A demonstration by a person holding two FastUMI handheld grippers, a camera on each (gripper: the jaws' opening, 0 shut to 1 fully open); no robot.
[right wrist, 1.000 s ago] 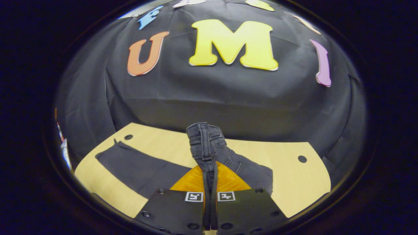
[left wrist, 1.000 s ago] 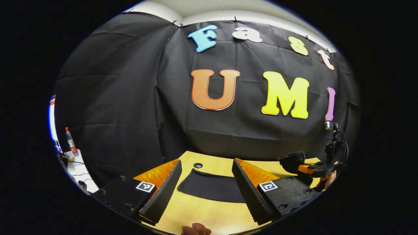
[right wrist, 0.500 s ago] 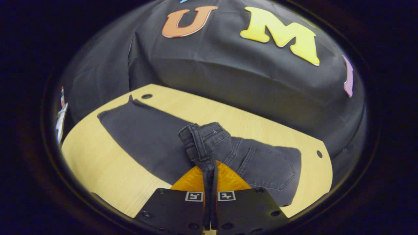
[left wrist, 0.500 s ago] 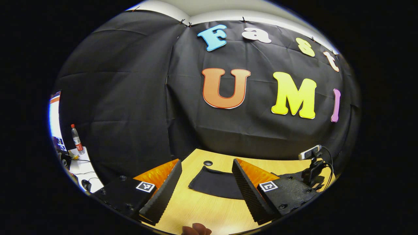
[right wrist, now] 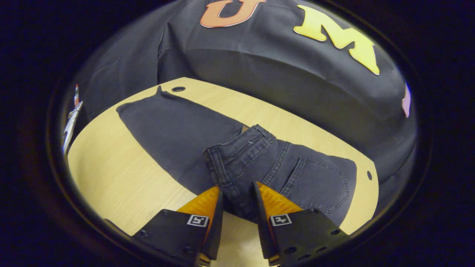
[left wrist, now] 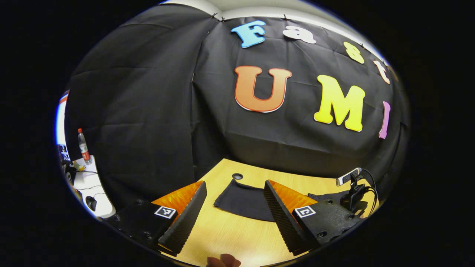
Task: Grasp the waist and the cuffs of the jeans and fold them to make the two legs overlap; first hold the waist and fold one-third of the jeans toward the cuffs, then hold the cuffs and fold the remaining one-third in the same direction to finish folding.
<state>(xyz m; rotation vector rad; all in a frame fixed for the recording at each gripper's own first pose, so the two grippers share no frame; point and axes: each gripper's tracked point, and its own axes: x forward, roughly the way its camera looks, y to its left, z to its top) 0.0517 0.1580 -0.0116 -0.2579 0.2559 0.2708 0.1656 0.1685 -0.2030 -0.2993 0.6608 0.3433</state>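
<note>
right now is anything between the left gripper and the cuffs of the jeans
Nothing visible. The left gripper is open above bare table, and the cuffs lie flat straight ahead between its fingers.

In the right gripper view we see the jeans (right wrist: 193, 137) lying flat on the table (right wrist: 111, 174), the waist (right wrist: 237, 155) folded over onto the legs at centre, the cuffs (right wrist: 148, 107) out toward 10 o'clock beside a table hole (right wrist: 178, 89). Our right gripper (right wrist: 237, 218) sits at 6 o'clock (fingers apart, the waistband between them). In the left gripper view the cuffs (left wrist: 243, 198) lie between the left gripper (left wrist: 233, 218) fingers, a bottle (left wrist: 83, 146) at 9 o'clock.
</note>
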